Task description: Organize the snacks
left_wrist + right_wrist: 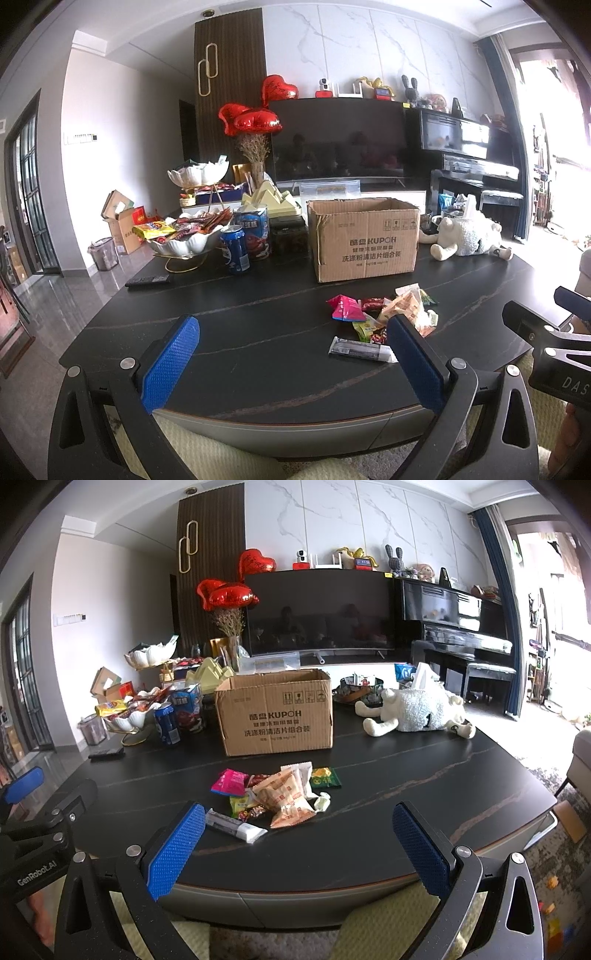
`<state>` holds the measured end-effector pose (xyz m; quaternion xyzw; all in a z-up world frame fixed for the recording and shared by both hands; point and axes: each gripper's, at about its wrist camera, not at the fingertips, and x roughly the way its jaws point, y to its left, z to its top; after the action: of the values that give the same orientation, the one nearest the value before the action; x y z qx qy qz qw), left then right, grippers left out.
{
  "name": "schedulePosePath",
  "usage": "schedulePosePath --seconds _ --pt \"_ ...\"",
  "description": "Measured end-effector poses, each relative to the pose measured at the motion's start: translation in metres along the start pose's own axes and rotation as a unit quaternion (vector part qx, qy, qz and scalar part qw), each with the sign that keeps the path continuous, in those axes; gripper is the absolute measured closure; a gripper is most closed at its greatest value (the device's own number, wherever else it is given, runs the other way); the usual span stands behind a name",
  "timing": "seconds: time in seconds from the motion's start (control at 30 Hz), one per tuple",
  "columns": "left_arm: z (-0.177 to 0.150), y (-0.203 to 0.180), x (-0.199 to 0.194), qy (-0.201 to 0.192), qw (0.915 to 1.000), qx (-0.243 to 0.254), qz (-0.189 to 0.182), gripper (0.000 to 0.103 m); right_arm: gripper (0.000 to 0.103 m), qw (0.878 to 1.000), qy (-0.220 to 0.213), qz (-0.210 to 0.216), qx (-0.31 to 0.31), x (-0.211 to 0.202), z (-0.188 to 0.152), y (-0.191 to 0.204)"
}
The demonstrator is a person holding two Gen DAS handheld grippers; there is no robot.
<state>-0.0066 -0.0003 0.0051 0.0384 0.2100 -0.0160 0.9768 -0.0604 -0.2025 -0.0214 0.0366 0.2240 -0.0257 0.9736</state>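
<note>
The left gripper point(291, 354) and right gripper point(299, 838) both hang at the near edge of the dark bench point(424, 775), jaws spread wide and empty. A pile of snack packets point(280, 794) lies on the bench just before the open cardboard box point(275, 716).
</note>
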Motion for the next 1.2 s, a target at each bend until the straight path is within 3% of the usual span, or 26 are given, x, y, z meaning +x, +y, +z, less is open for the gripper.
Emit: schedulePosePath --seconds 1.2 --pt "-0.0005 -0.001 -0.001 -0.001 1.0 0.0 0.001 0.0 0.001 1.0 -0.002 0.001 0.001 0.0006 -0.0017 -0.0005"
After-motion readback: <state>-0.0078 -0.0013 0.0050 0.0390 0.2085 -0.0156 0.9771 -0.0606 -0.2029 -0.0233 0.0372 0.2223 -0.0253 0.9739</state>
